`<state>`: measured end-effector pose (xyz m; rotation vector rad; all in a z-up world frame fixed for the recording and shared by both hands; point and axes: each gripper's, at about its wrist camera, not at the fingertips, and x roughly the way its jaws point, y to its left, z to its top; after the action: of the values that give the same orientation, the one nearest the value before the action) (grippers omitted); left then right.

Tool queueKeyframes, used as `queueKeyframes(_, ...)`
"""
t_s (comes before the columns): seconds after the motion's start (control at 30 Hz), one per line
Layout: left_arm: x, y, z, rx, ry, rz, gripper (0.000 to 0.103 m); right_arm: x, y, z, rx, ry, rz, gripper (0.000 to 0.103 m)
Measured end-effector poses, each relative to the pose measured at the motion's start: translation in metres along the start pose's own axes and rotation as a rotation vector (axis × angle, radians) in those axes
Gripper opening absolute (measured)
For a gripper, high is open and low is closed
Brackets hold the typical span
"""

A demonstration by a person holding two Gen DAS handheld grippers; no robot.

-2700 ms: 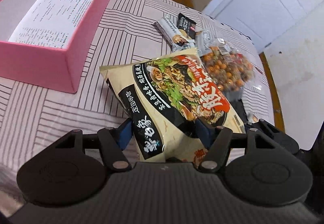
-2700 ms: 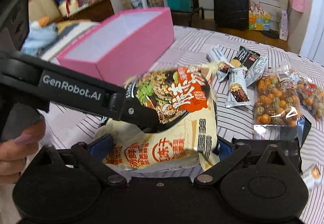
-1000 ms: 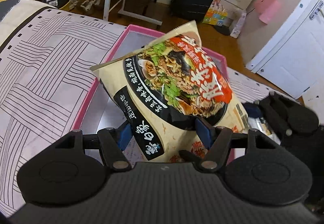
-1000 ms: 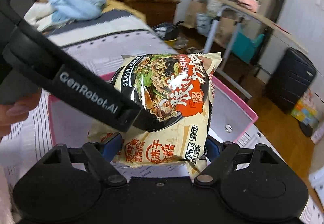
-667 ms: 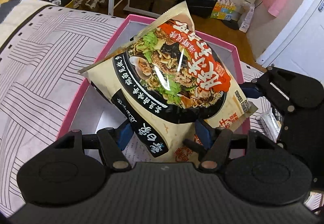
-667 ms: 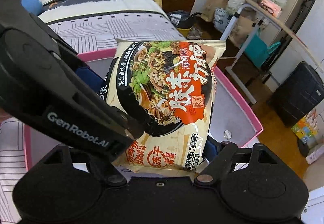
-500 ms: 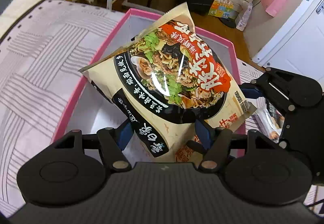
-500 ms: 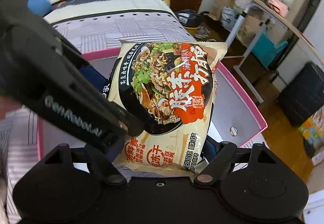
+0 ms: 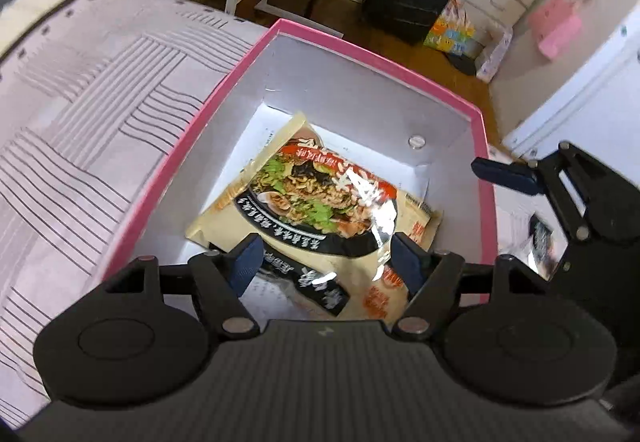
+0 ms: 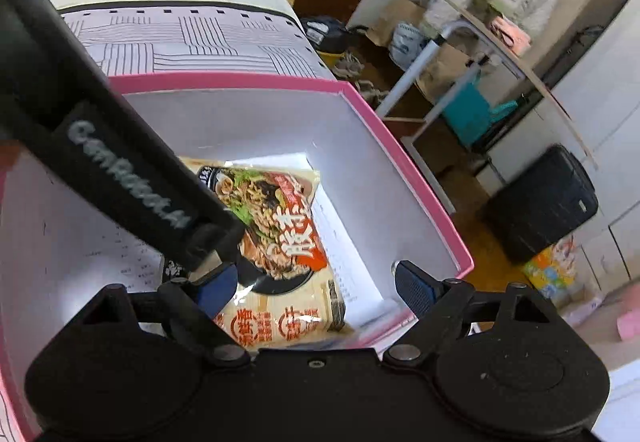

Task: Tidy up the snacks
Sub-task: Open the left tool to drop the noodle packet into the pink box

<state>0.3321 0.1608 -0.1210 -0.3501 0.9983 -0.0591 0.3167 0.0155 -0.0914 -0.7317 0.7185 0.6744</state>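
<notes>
We see the noodle packet (image 9: 316, 210) lying inside the pink box (image 9: 486, 202) on the striped bed (image 9: 80, 122). Our left gripper (image 9: 324, 262) and right gripper (image 10: 316, 288) hover above it, both widening, pads clear of the packet and holding nothing.

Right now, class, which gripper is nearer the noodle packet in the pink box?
Left. The left gripper straddles the noodle packet, jaws opening. The right gripper, also opening, hovers beside it at the pink box edge.
</notes>
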Motion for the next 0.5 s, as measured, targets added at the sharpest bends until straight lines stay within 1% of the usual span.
queueKeyframes(0.07, -0.003, -0.007, -0.001, 0.044, 0.02, -0.002, 0.069, -0.013, -0.002, -0.004, 0.065, -0.016, 0.019, 0.087)
queueKeyframes(0.1, -0.007, -0.008, -0.002, 0.055, 0.02, -0.006, 0.067, -0.022, -0.001, -0.007, 0.101, -0.021, 0.013, 0.087)
queueKeyframes(0.13, -0.013, -0.008, -0.003, 0.059, 0.005, -0.011, 0.067, -0.033, 0.001, -0.011, 0.142, -0.03, 0.006, 0.085)
queueKeyframes(0.23, -0.042, -0.01, -0.006, 0.091, -0.059, -0.019, 0.067, -0.061, 0.008, -0.022, 0.214, -0.071, 0.023, 0.085)
queueKeyframes(0.3, -0.061, -0.017, -0.01, 0.141, -0.082, -0.007, 0.067, -0.08, 0.011, -0.029, 0.249, -0.074, 0.018, 0.085)
queueKeyframes(0.37, -0.082, -0.026, -0.015, 0.203, -0.118, 0.013, 0.067, -0.103, 0.009, -0.036, 0.309, -0.058, 0.014, 0.085)
queueKeyframes(0.43, -0.107, -0.033, -0.021, 0.23, -0.157, 0.003, 0.068, -0.13, 0.003, -0.048, 0.41, -0.057, 0.048, 0.085)
queueKeyframes(0.5, -0.131, -0.043, -0.031, 0.268, -0.176, -0.01, 0.068, -0.156, -0.002, -0.06, 0.487, -0.065, 0.069, 0.085)
